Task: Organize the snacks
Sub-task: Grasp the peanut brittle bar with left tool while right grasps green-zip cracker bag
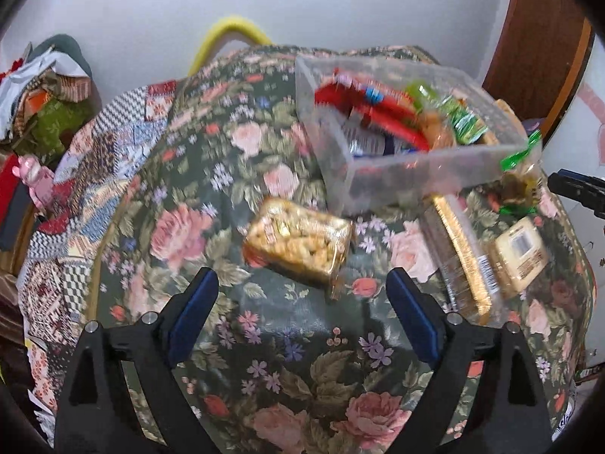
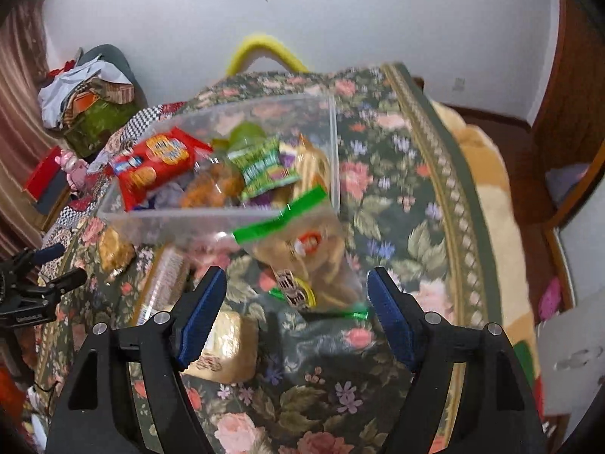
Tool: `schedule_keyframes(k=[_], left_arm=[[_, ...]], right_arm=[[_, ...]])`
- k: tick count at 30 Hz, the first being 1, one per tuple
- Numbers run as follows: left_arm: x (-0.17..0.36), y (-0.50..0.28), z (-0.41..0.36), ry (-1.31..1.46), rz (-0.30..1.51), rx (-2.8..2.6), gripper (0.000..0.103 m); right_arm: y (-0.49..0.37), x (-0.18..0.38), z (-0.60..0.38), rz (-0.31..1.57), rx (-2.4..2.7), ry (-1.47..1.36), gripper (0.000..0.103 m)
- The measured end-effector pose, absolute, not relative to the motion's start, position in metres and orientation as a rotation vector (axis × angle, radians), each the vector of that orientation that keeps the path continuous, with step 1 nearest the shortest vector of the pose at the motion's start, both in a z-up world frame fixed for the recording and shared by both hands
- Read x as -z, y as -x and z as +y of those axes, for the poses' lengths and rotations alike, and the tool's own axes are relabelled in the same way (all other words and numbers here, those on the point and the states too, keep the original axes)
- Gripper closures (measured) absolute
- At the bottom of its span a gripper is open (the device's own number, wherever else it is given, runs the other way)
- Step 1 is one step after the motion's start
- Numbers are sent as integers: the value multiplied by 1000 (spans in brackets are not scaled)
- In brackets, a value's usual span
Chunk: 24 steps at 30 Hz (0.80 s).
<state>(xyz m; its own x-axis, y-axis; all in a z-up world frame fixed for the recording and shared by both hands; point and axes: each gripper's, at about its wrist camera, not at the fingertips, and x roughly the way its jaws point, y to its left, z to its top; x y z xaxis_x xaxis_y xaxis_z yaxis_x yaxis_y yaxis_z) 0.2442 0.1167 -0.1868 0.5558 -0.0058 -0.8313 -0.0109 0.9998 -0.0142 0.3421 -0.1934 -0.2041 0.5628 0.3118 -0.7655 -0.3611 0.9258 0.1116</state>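
A clear plastic bin (image 1: 435, 174) (image 2: 151, 227) holds several snack packs, among them a red cracker pack (image 2: 159, 166) and a green pack (image 2: 264, 170). In the left wrist view a clear pack of golden snacks (image 1: 298, 246) lies on the floral cloth just ahead of my open, empty left gripper (image 1: 302, 283). In the right wrist view a clear bag with green ends (image 2: 302, 257) leans on the bin's near wall, just ahead of my open, empty right gripper (image 2: 297, 283). A long cracker sleeve (image 1: 461, 257) and a small boxed snack (image 1: 518, 253) lie to the right of the bin.
The floral cloth (image 1: 295, 359) covers a raised surface with an edge at the right (image 2: 453, 196). A pile of clothes (image 1: 45, 90) lies at the far left. A wooden door (image 1: 537, 38) stands at the right. A yellow hoop (image 2: 264, 49) rises behind.
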Motion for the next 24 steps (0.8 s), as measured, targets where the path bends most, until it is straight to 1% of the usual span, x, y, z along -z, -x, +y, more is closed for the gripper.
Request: schedule_keyframes(k=[17,24], left_arm=[[238,-300,134,71,1052,-18,12],[243,-302,136,96,1011,-20,13]], right_arm=[[-359,232,-183,900,-370,107,29],[-362,234,-184,877,-358,110,29]])
